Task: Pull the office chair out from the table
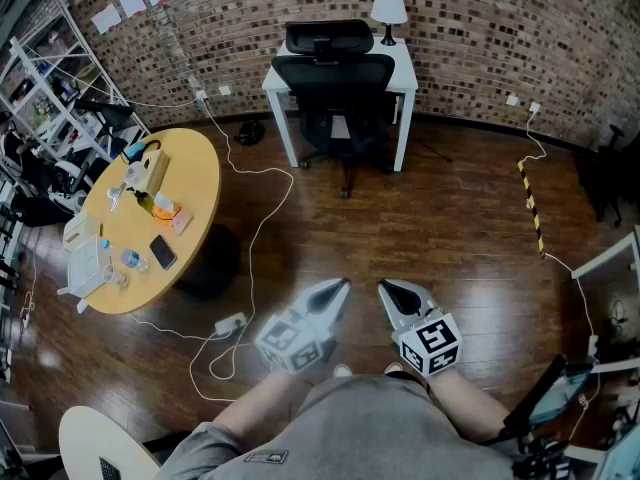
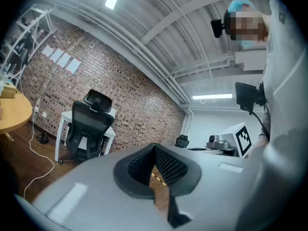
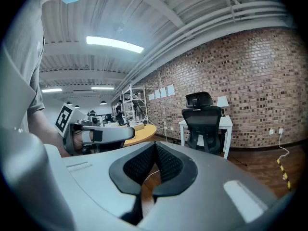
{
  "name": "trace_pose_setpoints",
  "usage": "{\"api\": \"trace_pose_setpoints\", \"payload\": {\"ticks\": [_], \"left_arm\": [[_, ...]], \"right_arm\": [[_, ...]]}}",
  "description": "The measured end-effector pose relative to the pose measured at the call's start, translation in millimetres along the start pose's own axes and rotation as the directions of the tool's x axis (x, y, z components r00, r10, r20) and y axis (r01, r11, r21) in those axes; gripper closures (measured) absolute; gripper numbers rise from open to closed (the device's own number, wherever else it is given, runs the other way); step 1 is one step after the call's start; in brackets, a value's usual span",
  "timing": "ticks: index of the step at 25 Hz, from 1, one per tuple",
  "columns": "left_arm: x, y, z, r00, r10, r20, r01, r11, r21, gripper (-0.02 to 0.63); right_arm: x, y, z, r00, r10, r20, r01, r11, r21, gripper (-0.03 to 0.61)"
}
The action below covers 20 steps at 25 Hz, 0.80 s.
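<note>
Wide wooden floor (image 1: 450,218) here, and a lot of it lies between the person and the job. Off to the left stands a round desk (image 1: 196,183) with clutter on top, and it plays no part in this. Straight ahead against the brick wall is the white desk (image 1: 280,76). The office chair (image 1: 333,88) is tucked right in under it, back facing the room, headrest showing above the desk top.

Down near the bottom of the head view, the left tool (image 1: 340,288) and the right tool (image 1: 384,289) hang side by side close to the person's body. Both have their jaws pressed together with nothing between them, and both are well apart from the chair. So the step in hand looks like the approach.

To do it well, the person probably needs to walk straight in, open one tool on the way, and take the chair high on the backrest edge or headrest stem, where a pull would roll it squarely. A white cable (image 1: 262,218) snakes across the floor on the left. A central line avoids it, and the pull wants to be steady so the castors track straight.
</note>
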State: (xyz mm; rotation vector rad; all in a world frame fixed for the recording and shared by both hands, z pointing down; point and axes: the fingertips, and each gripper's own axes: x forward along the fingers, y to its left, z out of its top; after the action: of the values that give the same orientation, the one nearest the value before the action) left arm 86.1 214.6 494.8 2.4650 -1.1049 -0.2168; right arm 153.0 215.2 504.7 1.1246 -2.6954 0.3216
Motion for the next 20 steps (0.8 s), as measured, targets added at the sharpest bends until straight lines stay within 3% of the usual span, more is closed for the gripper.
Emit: {"api": "trace_pose_setpoints", "payload": {"ticks": [4, 16, 20], "left_arm": [[-8.2, 28.6, 2.1, 0.999, -0.020, 0.032, 0.018, 0.998, 0.067, 0.612], [28.3, 90.8, 43.9, 0.999, 0.037, 0.023, -0.037, 0.999, -0.001, 0.612], [66.7, 119.3, 60.1, 0.999, 0.051, 0.008, -0.052, 0.998, 0.031, 0.612]], "right_arm": [[23.2, 5.0, 4.6, 1.000, -0.010, 0.005, 0.010, 1.000, -0.002, 0.568], [96.7, -27.5, 28.7, 1.000, -0.003, 0.026, 0.003, 1.000, -0.008, 0.568], [128.4, -62.4, 46.6, 0.999, 0.001, 0.048, -0.001, 1.000, -0.014, 0.568]]}}
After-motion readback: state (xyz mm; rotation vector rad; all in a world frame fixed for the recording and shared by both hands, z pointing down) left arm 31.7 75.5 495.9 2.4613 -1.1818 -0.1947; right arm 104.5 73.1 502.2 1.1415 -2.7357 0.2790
